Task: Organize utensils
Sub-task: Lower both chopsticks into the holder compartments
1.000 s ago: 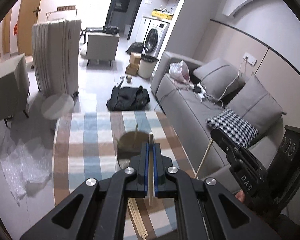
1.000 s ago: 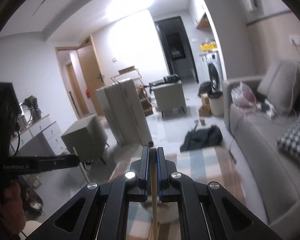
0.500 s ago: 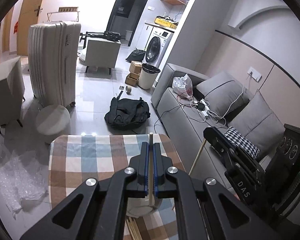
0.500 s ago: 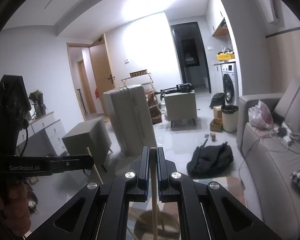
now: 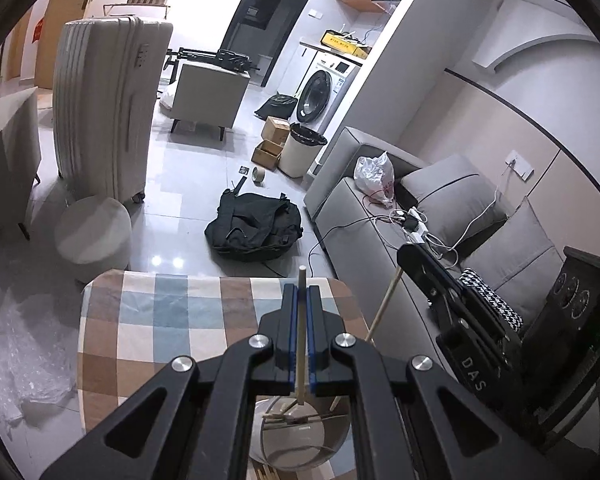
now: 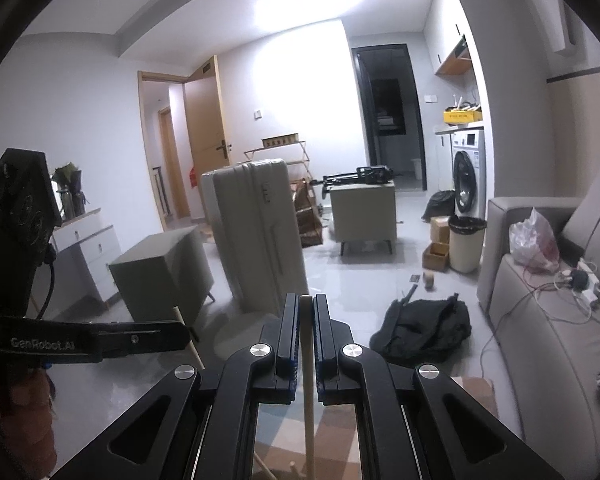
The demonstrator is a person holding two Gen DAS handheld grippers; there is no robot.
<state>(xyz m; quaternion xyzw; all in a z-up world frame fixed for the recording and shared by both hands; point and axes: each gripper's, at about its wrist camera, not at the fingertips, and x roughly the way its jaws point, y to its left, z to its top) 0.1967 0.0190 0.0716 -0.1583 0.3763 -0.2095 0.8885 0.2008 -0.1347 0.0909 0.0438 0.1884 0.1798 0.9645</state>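
Observation:
My left gripper (image 5: 301,289) is shut on a thin wooden chopstick (image 5: 300,340) that stands upright between its blue pads. The stick's lower end hangs over a round pale cup (image 5: 300,438) holding several other sticks, on the checked tablecloth (image 5: 160,320). In the left wrist view the right gripper (image 5: 403,257) comes in from the right, holding a slanted chopstick (image 5: 384,304). In the right wrist view my right gripper (image 6: 307,299) is shut on that chopstick (image 6: 309,400). There the left gripper (image 6: 182,334) sits at the left with its stick (image 6: 188,338) poking out.
More loose sticks (image 5: 265,473) lie on the cloth beside the cup. Past the table's far edge are a round stool (image 5: 94,234), a tall suitcase (image 5: 108,116) and a black bag (image 5: 256,228) on the floor. A grey sofa (image 5: 364,232) runs along the right.
Both grippers have travelled forward over the table, each still holding its chopstick. The cup has passed from ahead of the left fingertips to under them. The table's far edge looks nearer.

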